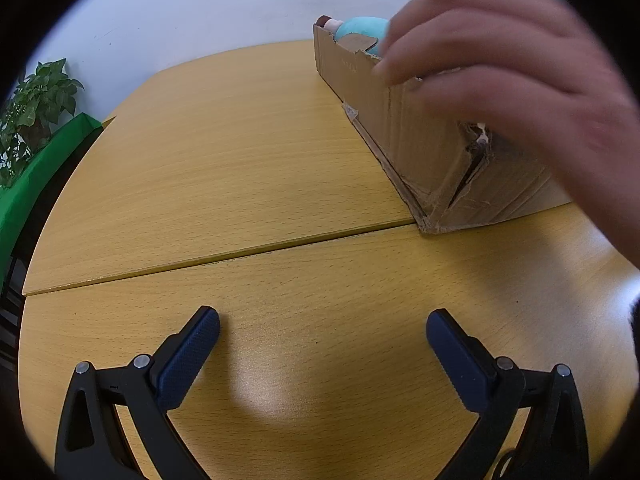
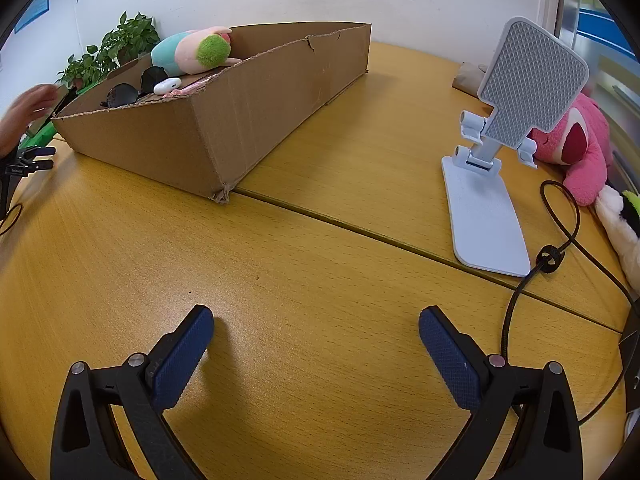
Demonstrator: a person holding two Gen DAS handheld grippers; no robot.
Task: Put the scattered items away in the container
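- The left gripper (image 1: 322, 330) is spread wide over bare wooden table (image 1: 224, 168), nothing between its blue pads.
- The right gripper (image 2: 316, 330) is likewise spread wide and empty, low over the same tabletop, with clear wood between it and the box.
- One cardboard box (image 2: 224, 120) stands ahead, straddling the seam between two tabletops; its rim is torn and a near corner is crushed.
- Inside the box: one teal-and-pink plush toy (image 2: 188, 50) with a green patch, one pair of dark sunglasses (image 2: 134, 88), one small white case (image 2: 166, 87) beside them.
- A person's bare hand (image 1: 500, 64) hovers blurred over the box's rim in the left view, hiding part of the contents.
- Right of the box, well apart: one white phone stand (image 2: 486, 204), upright on its flat base.
- Just behind the stand lies one pink plush toy (image 2: 576, 148); one white-and-black plush (image 2: 620, 216) sits at the edge near it.
- One black cable (image 2: 560, 240) loops beside the stand's base.
- Potted plants (image 2: 120, 42) stand behind the box by the wall.
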